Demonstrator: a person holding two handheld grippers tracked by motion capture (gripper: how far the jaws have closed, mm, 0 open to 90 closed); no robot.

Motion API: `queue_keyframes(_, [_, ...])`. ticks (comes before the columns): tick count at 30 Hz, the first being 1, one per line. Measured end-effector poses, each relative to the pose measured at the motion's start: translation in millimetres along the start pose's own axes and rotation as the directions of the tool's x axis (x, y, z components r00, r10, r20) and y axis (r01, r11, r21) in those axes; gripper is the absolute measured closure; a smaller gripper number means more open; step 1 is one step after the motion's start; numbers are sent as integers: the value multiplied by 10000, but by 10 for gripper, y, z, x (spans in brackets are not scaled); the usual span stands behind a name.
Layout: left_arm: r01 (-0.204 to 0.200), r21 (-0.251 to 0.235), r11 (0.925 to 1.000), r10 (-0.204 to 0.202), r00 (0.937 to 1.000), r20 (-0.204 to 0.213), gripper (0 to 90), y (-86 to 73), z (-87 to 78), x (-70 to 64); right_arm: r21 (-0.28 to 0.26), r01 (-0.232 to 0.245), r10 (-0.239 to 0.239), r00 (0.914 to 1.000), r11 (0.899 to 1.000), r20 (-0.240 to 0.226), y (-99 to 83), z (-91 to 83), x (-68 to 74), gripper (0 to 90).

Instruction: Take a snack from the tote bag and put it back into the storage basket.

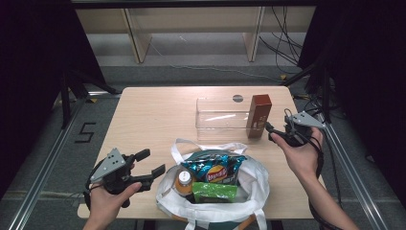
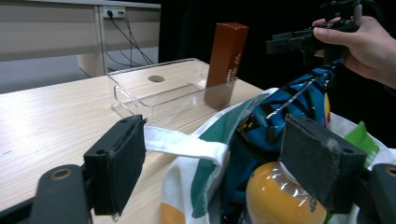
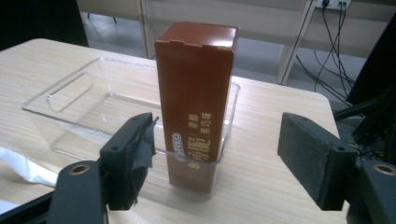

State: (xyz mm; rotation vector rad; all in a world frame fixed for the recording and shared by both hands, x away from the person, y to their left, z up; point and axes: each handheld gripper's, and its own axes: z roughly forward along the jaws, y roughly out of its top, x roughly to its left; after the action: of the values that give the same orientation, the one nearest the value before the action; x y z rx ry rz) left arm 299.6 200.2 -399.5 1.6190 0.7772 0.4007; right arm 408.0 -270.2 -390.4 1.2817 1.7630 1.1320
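Unpacking looks underway: brown box (image 3: 194,100) stands upright in the clear tray's (image 3: 79,100) near end, just ahead of the empty, wide-open right tongs (image 3: 219,154). Left tongs (image 2: 224,168), also spread and empty, should be lowered squarely over the orange bottle (image 2: 275,198) in the tote bag (image 1: 249,184).

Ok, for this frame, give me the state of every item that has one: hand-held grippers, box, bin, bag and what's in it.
Left hand-held gripper: open, empty, beside the bag.
Right hand-held gripper: open, empty, facing the box.
Tall brown cardboard box: upright, closed, standing in the bin's end.
Clear plastic rectangular bin: upright, otherwise empty.
White cloth tote bag: open, full.
Blue crisp packet: sealed, lying in the bag.
Orange-capped bottle: capped, in the bag.
Green packet: in the bag.
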Motion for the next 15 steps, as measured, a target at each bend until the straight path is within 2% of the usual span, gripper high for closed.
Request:
queue_keyframes(1, [-42, 93, 9999, 42, 10000, -47, 216, 12, -10, -12, 83, -174, 174, 9998, 9998, -91, -6, -29, 1, 291])
queue_keyframes(3, [-8, -56, 10000, 8, 9999, 110, 220, 22, -5, -29, -34, 121, -122, 9995, 9999, -276, -36, -65, -32, 316])
queue_keyframes(8, [-144, 96, 9999, 142, 9996, 234, 244, 35, -6, -91, 181, -325, 336, 9973, 9993, -651, -143, -127, -26, 353])
queue_keyframes(9, [-118, 89, 9999, 115, 9995, 295, 247, 32, -2, -101, 217, -159, 172, 9980, 9996, -610, -159, -128, -44, 354])
queue_keyframes(10, [-106, 122, 9999, 102, 9993, 350, 250, 30, 2, -110, 260, -376, 390, 9977, 9990, -551, -175, -140, -26, 360])
queue_keyframes(11, [-158, 133, 9998, 153, 9991, 401, 255, 28, 7, -119, 201, -172, 185, 9977, 9996, -651, -183, -143, -55, 367])
queue_keyframes(13, [-181, 56, 9998, 178, 9980, 608, 264, 22, 26, -139, 319, -328, 345, 9979, 9990, -549, -193, -182, -54, 378])
queue_keyframes(14, [-210, 156, 9997, 201, 9980, 600, 269, 24, 27, -156, 185, -225, 237, 9974, 9996, -675, -197, -187, -75, 378])
queue_keyframes(15, [-228, 200, 9995, 215, 9978, 627, 270, 24, 36, -171, 297, -329, 346, 9977, 9990, -579, -200, -212, -70, 378])
